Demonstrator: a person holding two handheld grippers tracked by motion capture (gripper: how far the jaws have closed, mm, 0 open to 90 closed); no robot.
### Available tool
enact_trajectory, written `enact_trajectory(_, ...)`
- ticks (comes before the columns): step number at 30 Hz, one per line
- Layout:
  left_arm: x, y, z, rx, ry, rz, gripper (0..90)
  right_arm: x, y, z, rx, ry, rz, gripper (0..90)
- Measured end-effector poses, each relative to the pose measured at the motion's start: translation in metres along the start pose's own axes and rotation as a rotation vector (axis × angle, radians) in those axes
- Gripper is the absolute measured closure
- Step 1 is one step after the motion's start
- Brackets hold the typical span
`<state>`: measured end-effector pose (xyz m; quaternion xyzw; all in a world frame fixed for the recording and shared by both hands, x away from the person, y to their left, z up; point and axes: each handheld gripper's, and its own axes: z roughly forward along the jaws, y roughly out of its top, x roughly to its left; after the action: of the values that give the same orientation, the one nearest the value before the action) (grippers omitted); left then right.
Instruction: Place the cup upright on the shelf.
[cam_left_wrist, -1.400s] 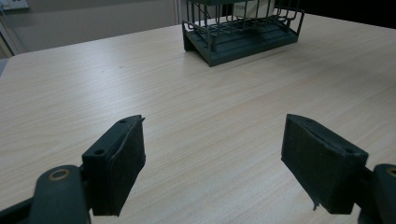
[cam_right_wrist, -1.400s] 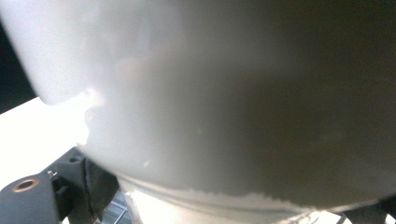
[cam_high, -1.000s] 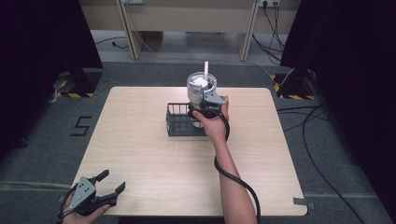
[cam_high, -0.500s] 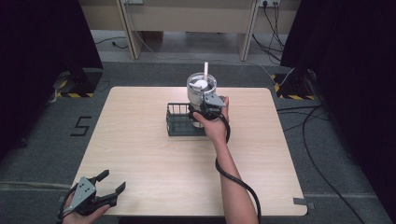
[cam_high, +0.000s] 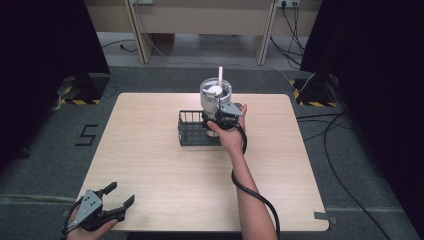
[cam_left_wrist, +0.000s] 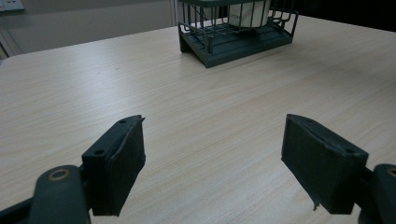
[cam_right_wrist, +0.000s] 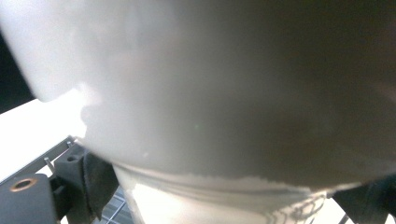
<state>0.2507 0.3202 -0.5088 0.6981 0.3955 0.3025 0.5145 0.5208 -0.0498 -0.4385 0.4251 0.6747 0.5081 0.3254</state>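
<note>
A clear lidded cup (cam_high: 216, 95) with a white straw (cam_high: 220, 75) stands upright at the far right end of a dark wire basket (cam_high: 190, 131). My right gripper (cam_high: 220, 117) is shut on the cup's lower part. Up close, the cup (cam_right_wrist: 210, 93) is blurred, with a black pad (cam_right_wrist: 93, 182) pressed on its left side. Through the basket (cam_left_wrist: 233, 42) wires I see the cup's base (cam_left_wrist: 247, 14) inside; I cannot tell whether it rests on the basket floor. My left gripper (cam_high: 117, 200) stands open over the table's near left corner, its jaws (cam_left_wrist: 212, 135) wide apart with nothing between them.
The light wooden table (cam_high: 150, 165) has its front edge just under my left gripper. The right forearm and its cable (cam_high: 250, 190) cross the middle right of the table. Dark curtains and floor cables surround the table.
</note>
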Motion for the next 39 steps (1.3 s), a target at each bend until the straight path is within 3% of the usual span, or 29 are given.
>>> enact_trajectory(9, 0.000, 0.000, 0.000, -0.001, -0.003, 0.001, 20.6, -0.001, -0.005, 0.000, 0.018, 0.009, -0.006, 2.7)
enact_trajectory(10, 0.000, 0.000, 0.000, -0.001, -0.004, 0.002, 20.6, -0.002, -0.006, -0.001, 0.011, 0.017, 0.011, 1.7)
enact_trajectory(22, -0.001, 0.000, 0.000, 0.000, -0.001, 0.005, 20.5, -0.001, -0.005, -0.009, 0.005, 0.010, -0.006, 1.2)
enact_trajectory(39, 0.000, 0.000, 0.001, 0.001, 0.010, 0.007, 20.2, -0.005, -0.006, -0.035, -0.001, -0.006, -0.019, 2.0)
